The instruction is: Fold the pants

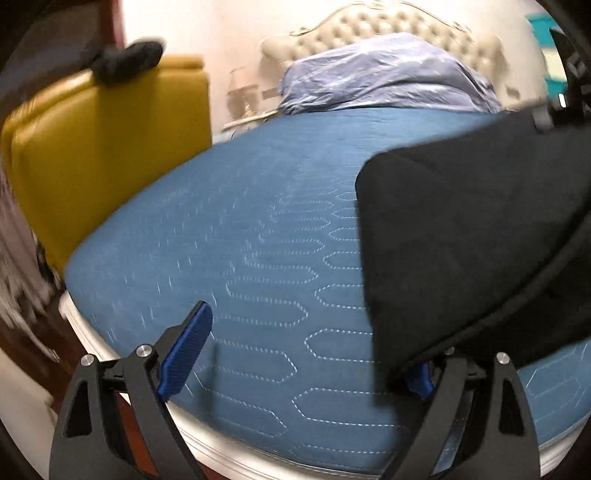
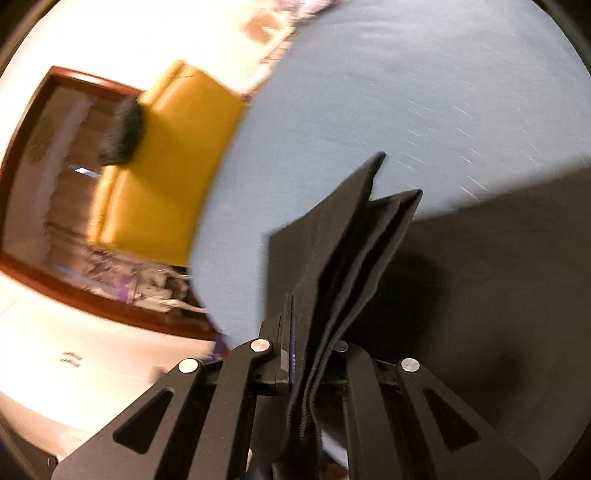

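Observation:
The black pants (image 1: pixel 461 236) hang lifted over the right side of the blue quilted bed (image 1: pixel 240 221), one folded corner pointing left. My left gripper (image 1: pixel 303 362) is open wide over the bed's near edge. Its left blue pad (image 1: pixel 184 350) is bare, and the pants' lower edge drapes over the right finger, hiding most of that pad. In the right wrist view, my right gripper (image 2: pixel 306 332) is shut on several stacked layers of the pants (image 2: pixel 354 251), which stand up from between the fingers; more black cloth (image 2: pixel 498 277) spreads to the right.
A yellow padded chair (image 1: pixel 110 147) with a dark item (image 1: pixel 129 59) on its back stands left of the bed. A crumpled light-blue quilt (image 1: pixel 388 77) lies against the tufted headboard (image 1: pixel 388 26). The bed's white frame edge (image 1: pixel 207 435) runs under my left gripper. Both views are motion-blurred.

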### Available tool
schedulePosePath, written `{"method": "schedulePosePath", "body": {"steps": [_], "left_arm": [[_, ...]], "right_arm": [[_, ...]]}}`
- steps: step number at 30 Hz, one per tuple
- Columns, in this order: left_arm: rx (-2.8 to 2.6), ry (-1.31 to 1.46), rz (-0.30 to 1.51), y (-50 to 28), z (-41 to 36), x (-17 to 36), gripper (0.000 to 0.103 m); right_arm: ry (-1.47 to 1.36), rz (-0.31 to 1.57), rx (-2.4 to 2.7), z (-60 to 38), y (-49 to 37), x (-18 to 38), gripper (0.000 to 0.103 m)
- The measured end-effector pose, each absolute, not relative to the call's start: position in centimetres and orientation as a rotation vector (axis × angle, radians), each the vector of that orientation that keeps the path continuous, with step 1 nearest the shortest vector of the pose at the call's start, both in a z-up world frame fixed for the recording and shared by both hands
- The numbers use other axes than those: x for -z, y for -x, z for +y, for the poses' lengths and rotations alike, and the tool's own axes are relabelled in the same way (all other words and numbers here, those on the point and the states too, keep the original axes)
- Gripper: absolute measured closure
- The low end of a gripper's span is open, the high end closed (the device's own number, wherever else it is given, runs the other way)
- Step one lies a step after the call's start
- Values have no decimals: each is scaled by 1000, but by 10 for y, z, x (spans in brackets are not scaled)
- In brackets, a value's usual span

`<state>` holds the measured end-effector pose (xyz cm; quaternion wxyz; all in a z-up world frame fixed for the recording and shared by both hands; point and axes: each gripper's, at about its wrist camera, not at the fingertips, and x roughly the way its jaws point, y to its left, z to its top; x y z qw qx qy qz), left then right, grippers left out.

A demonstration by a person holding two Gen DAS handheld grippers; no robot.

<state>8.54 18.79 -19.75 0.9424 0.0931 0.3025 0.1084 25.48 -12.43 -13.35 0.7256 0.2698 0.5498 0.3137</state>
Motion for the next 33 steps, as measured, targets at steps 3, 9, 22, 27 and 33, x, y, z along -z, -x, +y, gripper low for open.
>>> {"method": "schedulePosePath", "body": {"steps": [3,9,22,27,33], "left_arm": [[-205,-215,629,-90,192,195,12],[-201,-312,624,-77,177,199,13],[-195,-344,615,-74,164,191,13],[-152,-377,592,-83,131,188,13],[-183,-347,640,-91,137,199,12]], "right_arm": [[-650,1227,-666,-137,-245,171,98],[-847,1160,-657,-153,-228,203,93],[-893,975,-615,-166,-241,176,97],[-840,958,-512,-202,-242,167,97],[-783,1019,-482,-198,-235,185,97]]}}
